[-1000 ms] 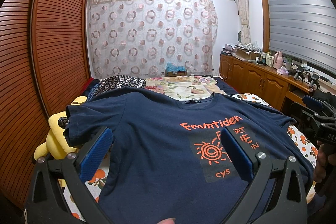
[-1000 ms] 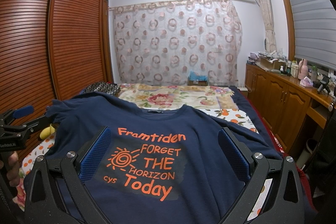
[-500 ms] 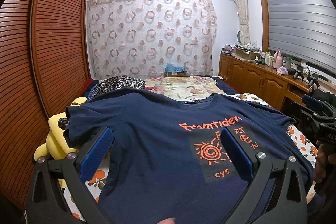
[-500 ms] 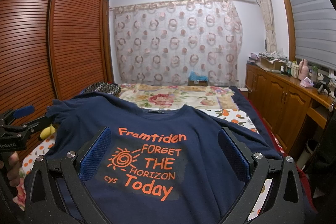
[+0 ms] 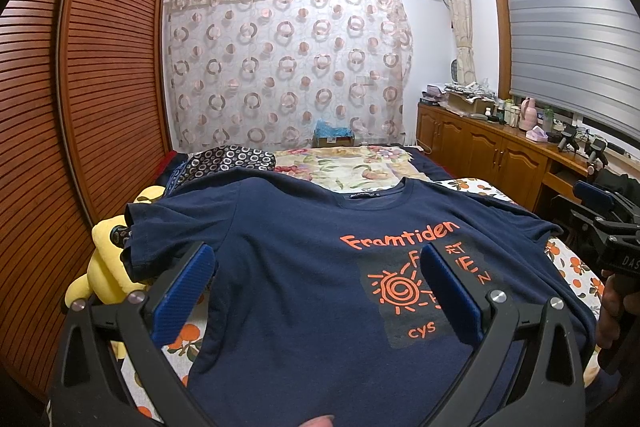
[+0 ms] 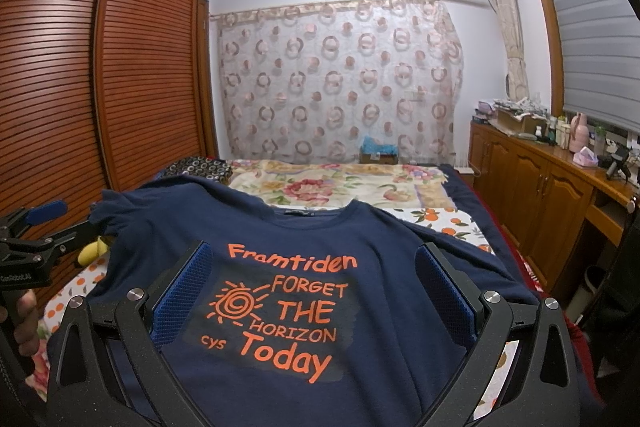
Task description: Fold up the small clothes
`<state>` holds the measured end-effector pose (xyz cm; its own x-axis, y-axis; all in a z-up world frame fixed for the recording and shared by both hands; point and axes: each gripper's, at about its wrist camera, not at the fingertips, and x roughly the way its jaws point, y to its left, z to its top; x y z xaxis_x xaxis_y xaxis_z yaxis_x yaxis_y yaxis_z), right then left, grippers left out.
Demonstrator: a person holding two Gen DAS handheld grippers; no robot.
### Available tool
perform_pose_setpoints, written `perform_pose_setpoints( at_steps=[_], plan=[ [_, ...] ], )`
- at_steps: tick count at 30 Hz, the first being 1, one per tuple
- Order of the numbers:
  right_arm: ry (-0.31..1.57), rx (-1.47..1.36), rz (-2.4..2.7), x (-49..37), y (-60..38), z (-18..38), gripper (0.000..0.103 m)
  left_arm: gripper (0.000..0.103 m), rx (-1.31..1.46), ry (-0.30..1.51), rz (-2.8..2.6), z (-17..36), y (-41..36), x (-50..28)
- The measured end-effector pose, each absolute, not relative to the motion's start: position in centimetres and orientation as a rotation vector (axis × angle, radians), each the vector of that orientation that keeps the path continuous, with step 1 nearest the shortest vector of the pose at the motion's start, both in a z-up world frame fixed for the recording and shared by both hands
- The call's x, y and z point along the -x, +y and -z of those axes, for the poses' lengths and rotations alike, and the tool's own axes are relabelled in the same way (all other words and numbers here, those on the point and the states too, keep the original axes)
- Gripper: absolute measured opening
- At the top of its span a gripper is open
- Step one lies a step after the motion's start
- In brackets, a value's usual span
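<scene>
A navy T-shirt [image 5: 288, 267] [image 6: 380, 243] with orange print lies spread face up on the bed, collar toward the far end. My left gripper [image 5: 316, 267] hovers open over the shirt's left half, nothing between its blue pads. Over the printed chest my right gripper [image 6: 314, 263] stands open too, holding nothing. Each gripper shows at the edge of the other's view: the right gripper [image 5: 600, 223] at far right, the left gripper [image 6: 40, 227] at far left, both held by a hand.
The bed [image 6: 344, 183] carries a floral quilt and an orange-print sheet [image 5: 576, 267]. A yellow plush toy [image 5: 104, 259] sits under the shirt's left sleeve. A slatted wooden wardrobe [image 5: 92, 99] runs along the left. Wooden cabinets [image 6: 532, 183] with bottles line the right.
</scene>
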<state>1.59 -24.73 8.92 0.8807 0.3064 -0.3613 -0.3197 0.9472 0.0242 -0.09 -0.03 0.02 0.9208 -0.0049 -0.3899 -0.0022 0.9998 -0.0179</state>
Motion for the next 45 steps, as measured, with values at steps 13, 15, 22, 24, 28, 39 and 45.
perform_pose_setpoints(
  at_steps=[13,15,22,24,28,39,45],
  plan=[
    [0.37,0.036,-0.327,-1.6,-24.7,-8.8,0.103,0.103,0.017,0.401,0.001,0.0,0.0,0.1],
    [0.371,0.036,-0.327,-1.6,-24.7,-8.8,0.103,0.103,0.018,0.402,0.0,-0.7,-0.6,0.7],
    [0.387,0.035,-0.346,-1.9,-24.6,-7.6,0.103,0.103,0.019,0.422,-0.006,0.1,-0.5,-0.2],
    [0.397,0.038,-0.356,-2.1,-24.1,-6.9,0.103,0.103,0.012,0.434,-0.014,-0.2,-0.8,-0.4],
    [0.423,0.045,-0.383,-2.6,-23.2,-6.4,0.103,0.103,0.017,0.461,-0.019,1.0,0.7,-0.9],
    [0.495,0.065,-0.438,-4.3,-22.0,-4.7,0.103,0.103,0.031,0.529,-0.04,3.2,4.4,-2.2],
    [0.548,0.091,-0.488,-6.4,-20.5,-3.2,0.103,0.103,0.073,0.582,-0.062,4.6,7.7,-3.7]
  ],
)
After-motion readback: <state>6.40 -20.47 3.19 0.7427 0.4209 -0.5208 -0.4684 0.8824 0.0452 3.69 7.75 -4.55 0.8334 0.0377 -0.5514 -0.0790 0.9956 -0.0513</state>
